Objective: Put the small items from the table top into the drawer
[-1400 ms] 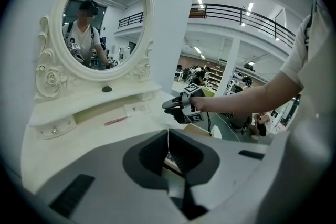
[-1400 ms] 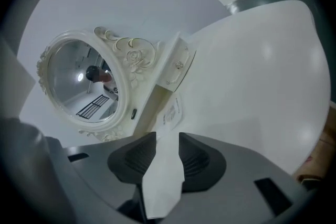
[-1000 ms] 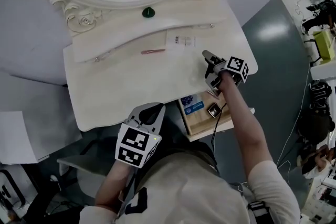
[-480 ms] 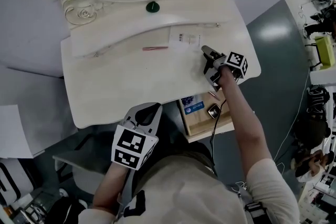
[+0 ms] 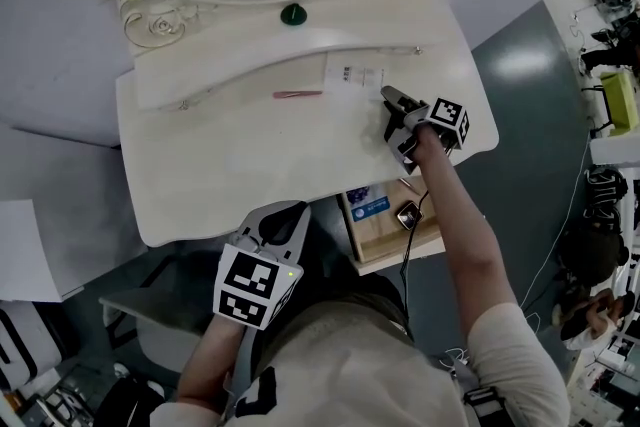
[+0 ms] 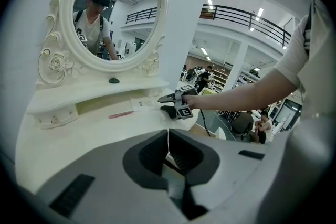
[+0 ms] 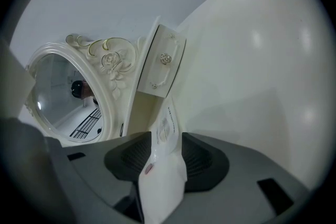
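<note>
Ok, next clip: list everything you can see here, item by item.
dressing table: one, white, fills the head view
mirror: one, white carved frame, table's back
small knob-shaped item: one, green, raised shelf
thin stick: one, pink, mid table top
packet: one, white, table top right
drawer: one, wood-lined, open at front right; blue-printed pack and dark square piece inside
left tongs: one, grey, shut, empty, before the table's front edge
right tongs: one, grey, jaws apart with the packet between them

Smooth painted table top [image 5: 230, 165]; glossy plastic packet [image 5: 352, 75]; bare wooden drawer [image 5: 385, 237]
</note>
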Demonstrator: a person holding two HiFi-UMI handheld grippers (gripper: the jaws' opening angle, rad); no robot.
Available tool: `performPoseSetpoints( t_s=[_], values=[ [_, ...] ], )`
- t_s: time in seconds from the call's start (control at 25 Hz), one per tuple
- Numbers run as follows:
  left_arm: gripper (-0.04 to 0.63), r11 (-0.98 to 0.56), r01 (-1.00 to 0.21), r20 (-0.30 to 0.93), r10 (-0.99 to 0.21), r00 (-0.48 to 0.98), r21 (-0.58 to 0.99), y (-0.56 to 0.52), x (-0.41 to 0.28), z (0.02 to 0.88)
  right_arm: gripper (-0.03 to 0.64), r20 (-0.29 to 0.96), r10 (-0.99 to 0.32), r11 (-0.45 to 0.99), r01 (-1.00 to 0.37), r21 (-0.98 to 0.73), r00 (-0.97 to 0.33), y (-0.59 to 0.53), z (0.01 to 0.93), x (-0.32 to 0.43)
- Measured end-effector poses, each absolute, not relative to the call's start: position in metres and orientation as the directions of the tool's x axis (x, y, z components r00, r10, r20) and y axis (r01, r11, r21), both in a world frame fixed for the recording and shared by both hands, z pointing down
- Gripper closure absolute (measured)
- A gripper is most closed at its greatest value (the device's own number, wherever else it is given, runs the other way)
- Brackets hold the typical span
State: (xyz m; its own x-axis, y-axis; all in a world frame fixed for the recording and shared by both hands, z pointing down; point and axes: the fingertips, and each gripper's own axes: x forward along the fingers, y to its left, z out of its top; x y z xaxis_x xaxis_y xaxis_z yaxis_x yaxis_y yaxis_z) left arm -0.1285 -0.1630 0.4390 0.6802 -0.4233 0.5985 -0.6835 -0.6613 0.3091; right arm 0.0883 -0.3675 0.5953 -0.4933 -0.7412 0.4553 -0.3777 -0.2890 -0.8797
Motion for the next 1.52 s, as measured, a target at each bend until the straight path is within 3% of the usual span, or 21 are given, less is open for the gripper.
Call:
performPoseSetpoints(
  t_s=[0.52, 0.92, 1.52],
  values=[
    [0.538, -0.638, -0.703, 0.604, -0.437, 0.667, 0.315, -0.159, -0.140, 0.442, 0.437, 0.483, -0.737, -0.303, -0.408, -0.861, -0.473, -0.378, 0.597, 0.083],
    [0.538, -0.619, -0.718, 0.610, -0.446, 0.655, 0.319, -0.159, -0.146, 0.443, 0.581, 0.526, -0.705, -0.323, -0.444, -0.836, -0.476, -0.372, 0.605, 0.084],
    [0.538, -0.571, -0.765, 0.616, -0.498, 0.610, 0.296, -0.161, -0.172, 0.437, 0.589, 0.509, -0.704, -0.284, -0.459, -0.842, -0.496, -0.355, 0.597, 0.082]
  ],
)
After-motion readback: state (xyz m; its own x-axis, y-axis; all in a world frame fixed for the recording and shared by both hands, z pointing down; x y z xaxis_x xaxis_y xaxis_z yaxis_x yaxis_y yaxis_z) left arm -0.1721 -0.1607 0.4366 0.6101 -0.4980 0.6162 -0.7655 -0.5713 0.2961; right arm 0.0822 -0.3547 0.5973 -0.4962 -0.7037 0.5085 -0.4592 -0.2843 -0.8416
